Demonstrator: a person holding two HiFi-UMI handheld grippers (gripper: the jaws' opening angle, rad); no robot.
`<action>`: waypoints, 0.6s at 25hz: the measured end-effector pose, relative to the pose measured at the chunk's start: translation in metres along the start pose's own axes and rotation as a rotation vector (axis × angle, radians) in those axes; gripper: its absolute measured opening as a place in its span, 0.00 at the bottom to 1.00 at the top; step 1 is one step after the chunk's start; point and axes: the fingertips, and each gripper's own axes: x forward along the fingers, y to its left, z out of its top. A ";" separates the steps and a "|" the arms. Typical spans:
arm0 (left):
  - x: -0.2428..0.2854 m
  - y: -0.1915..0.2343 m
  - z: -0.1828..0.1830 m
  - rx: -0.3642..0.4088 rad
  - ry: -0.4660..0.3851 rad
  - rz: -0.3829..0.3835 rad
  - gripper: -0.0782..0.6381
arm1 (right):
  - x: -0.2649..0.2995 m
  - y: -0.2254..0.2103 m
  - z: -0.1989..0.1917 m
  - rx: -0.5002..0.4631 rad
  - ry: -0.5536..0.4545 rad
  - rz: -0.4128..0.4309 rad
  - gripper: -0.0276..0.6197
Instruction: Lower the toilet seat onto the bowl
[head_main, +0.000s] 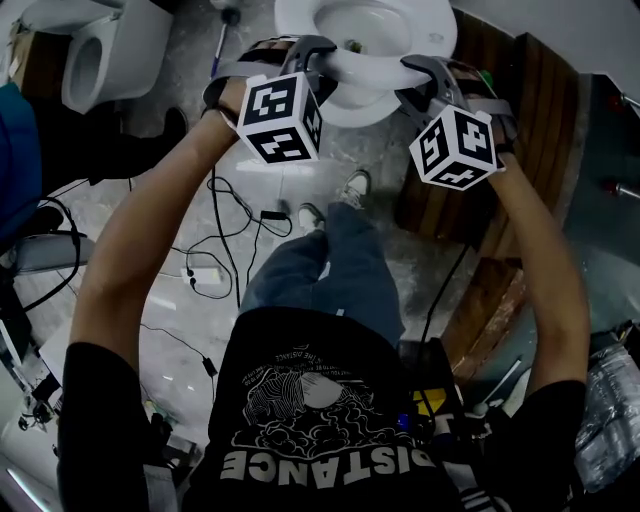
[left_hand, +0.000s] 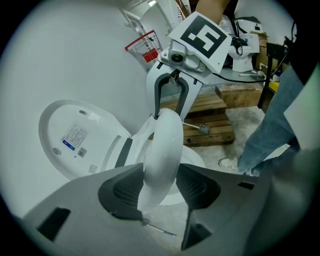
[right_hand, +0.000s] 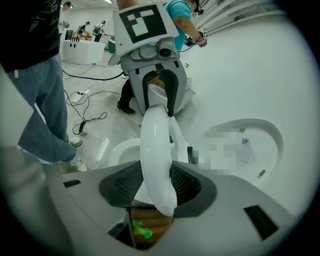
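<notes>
Where the toilet seat (left_hand: 162, 145) sits tilted partway down over the bowl (head_main: 420, 25), left gripper (left_hand: 160, 189) and right gripper (right_hand: 157, 189) each pinch its rim on opposite sides, pads against both faces.
Lid (left_hand: 75, 140): upright behind.
Wooden pallet (head_main: 540, 130): near the bowl's right edge.
Floor cables (head_main: 225, 230): left, well apart.

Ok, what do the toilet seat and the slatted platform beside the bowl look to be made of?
Toilet seat: probably moulded plastic, glossy white. It is smooth and seamless, with soft highlights along its curved rim.
Platform: wood, pale brown and apparently unfinished. It shows separate stacked planks with gaps between them and a rough, matt surface.
</notes>
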 end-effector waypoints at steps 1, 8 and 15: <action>0.001 -0.004 -0.002 0.004 -0.003 0.006 0.39 | 0.002 0.004 0.000 -0.008 0.003 -0.001 0.32; 0.017 -0.034 -0.020 0.041 0.006 0.011 0.40 | 0.021 0.036 -0.003 -0.043 0.040 -0.026 0.33; 0.036 -0.054 -0.030 0.072 -0.002 0.013 0.42 | 0.038 0.058 -0.012 -0.088 0.055 -0.030 0.34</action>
